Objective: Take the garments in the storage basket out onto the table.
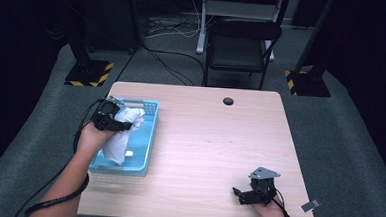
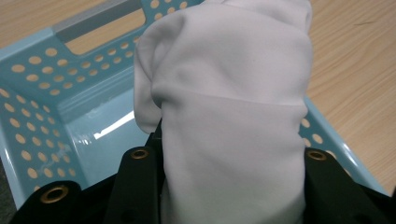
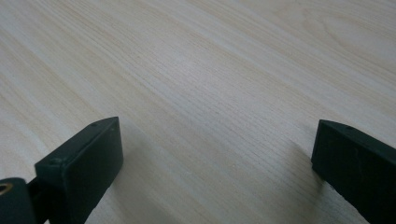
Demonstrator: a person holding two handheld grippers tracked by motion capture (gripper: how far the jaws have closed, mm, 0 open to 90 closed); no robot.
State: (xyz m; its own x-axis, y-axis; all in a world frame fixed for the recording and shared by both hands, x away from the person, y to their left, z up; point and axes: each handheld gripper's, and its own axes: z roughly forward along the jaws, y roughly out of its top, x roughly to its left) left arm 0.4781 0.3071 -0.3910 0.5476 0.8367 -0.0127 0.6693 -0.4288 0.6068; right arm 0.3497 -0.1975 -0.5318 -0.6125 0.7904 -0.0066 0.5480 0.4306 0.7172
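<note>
Left gripper (image 1: pixel 111 120): it hung over the basket at about 9 o'clock on the bench, jaws clamped on the cloth, which bulged up between them in its own view.

Cloth (image 2: pixel 224 107): white, bunched, held above the basket; in the high view (image 1: pixel 122 135) its loose end trailed down toward the basket floor at 6 o'clock of the grip.

Basket (image 1: pixel 149 136): pale blue, perforated walls, sitting on the left side of the bench; the far wall with its handle slot showed at 11 o'clock in the left gripper view (image 2: pixel 70 60).

Right gripper (image 1: pixel 249 194): parked near the bench's near edge at about 5 o'clock, jaws wide apart with nothing between them, bare wood beneath.

Bench (image 3: pixel 210 84): light wood, open across the middle.

Step in hand: by the look of it, the cloth was either going into the basket or coming out of it; the pictures did not settle which.

Doing it well: keep the grip high on the bunch so the hanging end cleared the rim, and move straight up or down rather than dragging sideways, since a light basket would likely slide.

Risk: the trailing end could snag the wall toward 3 o'clock; the free right gripper could steady the basket.
</note>
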